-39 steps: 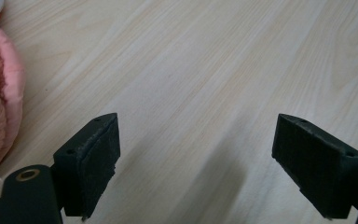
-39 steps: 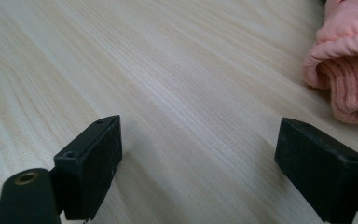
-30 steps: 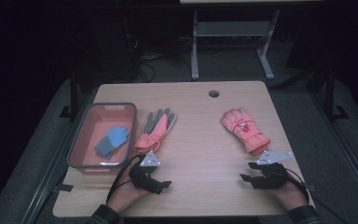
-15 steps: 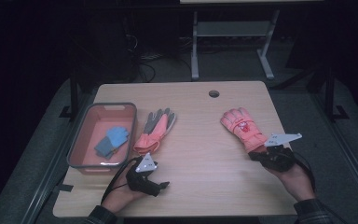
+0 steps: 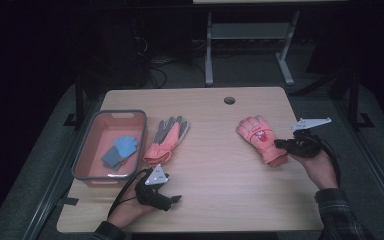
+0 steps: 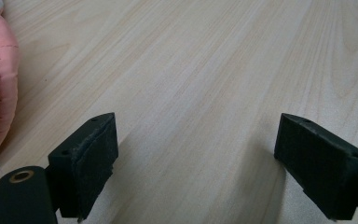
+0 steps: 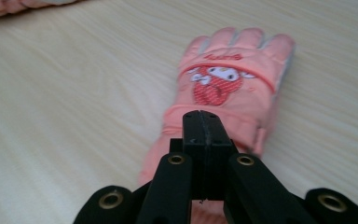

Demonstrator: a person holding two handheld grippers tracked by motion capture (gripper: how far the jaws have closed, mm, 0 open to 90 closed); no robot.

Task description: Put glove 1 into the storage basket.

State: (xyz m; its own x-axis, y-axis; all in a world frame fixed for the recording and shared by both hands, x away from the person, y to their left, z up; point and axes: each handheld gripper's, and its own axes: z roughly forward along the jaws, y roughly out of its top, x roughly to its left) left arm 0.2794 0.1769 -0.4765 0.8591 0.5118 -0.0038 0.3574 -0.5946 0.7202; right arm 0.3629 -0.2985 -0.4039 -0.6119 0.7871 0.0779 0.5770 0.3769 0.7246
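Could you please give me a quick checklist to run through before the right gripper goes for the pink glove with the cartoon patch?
1. Right gripper jaws open for a grasp: not ok, shut with nothing between them.
2. Jaws aimed at the pink glove's cuff: ok.
3. Glove lying flat, unobstructed: ok.
4. Left gripper out of the way: ok, open over bare table.
5. Pink bin has room: ok, just a blue glove inside.
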